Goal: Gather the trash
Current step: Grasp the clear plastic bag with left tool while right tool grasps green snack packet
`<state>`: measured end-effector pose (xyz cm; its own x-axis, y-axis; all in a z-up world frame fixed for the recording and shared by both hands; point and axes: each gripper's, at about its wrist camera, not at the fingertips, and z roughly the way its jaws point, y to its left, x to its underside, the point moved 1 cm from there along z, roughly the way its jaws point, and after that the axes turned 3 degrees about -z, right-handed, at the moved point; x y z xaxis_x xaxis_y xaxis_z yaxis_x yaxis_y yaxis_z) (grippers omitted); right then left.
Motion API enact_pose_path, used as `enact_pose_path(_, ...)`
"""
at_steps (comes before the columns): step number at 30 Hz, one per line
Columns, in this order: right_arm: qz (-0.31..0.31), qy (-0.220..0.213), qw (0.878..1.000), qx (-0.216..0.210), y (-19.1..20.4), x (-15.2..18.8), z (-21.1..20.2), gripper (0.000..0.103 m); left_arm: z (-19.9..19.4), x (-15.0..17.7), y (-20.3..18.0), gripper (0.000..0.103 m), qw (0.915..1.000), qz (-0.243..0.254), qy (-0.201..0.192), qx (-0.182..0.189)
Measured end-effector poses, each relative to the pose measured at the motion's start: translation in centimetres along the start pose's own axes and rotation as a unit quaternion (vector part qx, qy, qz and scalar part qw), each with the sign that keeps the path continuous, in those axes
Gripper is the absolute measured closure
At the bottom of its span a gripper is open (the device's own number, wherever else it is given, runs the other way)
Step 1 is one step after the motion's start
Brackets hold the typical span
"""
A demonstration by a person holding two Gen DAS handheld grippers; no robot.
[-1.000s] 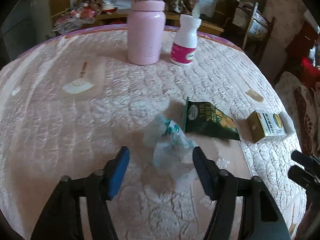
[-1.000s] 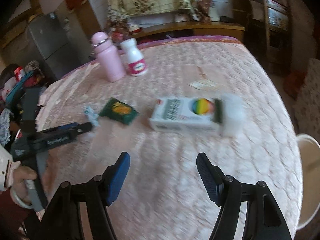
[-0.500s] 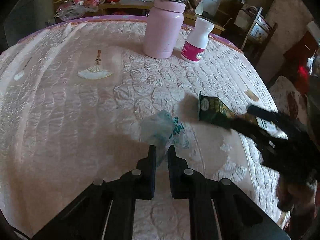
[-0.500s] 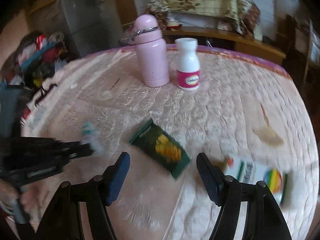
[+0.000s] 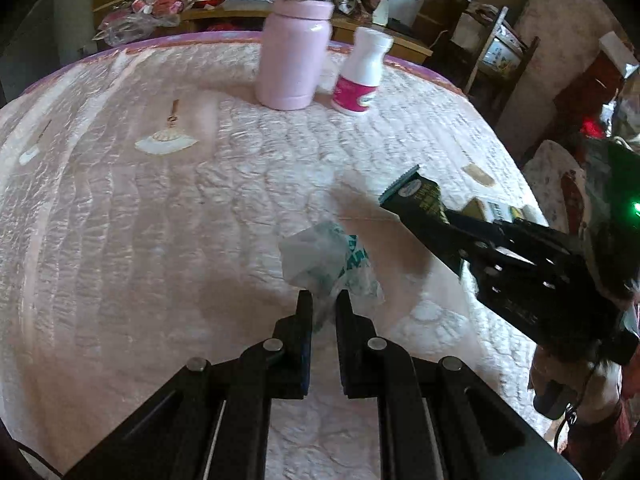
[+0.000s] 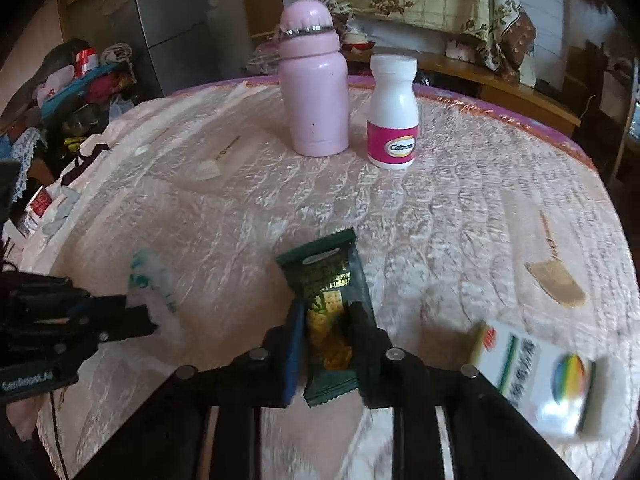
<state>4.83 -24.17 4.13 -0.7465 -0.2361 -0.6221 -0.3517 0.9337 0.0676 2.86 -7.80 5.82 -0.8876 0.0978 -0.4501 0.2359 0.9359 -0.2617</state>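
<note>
A crumpled clear plastic wrapper [image 5: 328,258] with green print lies on the pink quilted table; my left gripper [image 5: 323,300] is shut on its near edge. It also shows in the right wrist view [image 6: 154,280] with the left gripper [image 6: 132,314] on it. A dark green snack packet [image 6: 330,300] sits between my right gripper's [image 6: 326,312] fingers, which are shut on it. In the left wrist view the packet [image 5: 416,196] sticks out of the right gripper [image 5: 452,224].
A pink flask [image 6: 314,80] and a white pill bottle [image 6: 394,112] stand at the far side of the table [image 6: 460,208]. A white medicine box [image 6: 540,376] lies at the right, near the edge. Furniture and clutter surround the table.
The left gripper closed on the plastic wrapper and stays shut on it. The right gripper swung left from the medicine box to the green packet and closed on it.
</note>
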Motion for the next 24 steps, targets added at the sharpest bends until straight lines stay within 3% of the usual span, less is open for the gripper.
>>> enact_pose_path(10,0.059,-0.049,0.997,0.001,-1.4,4.5,-9.1,0.080,-1.1,1.9,-6.1,0.091,0.9985,0.049,0.004,0.024)
enact_pose_path(24,0.101,-0.064,0.992,0.030,-3.7,10.2,-14.8,0.079,-2.0,4.6,-12.7,0.091,0.9948,0.099,0.000,0.024)
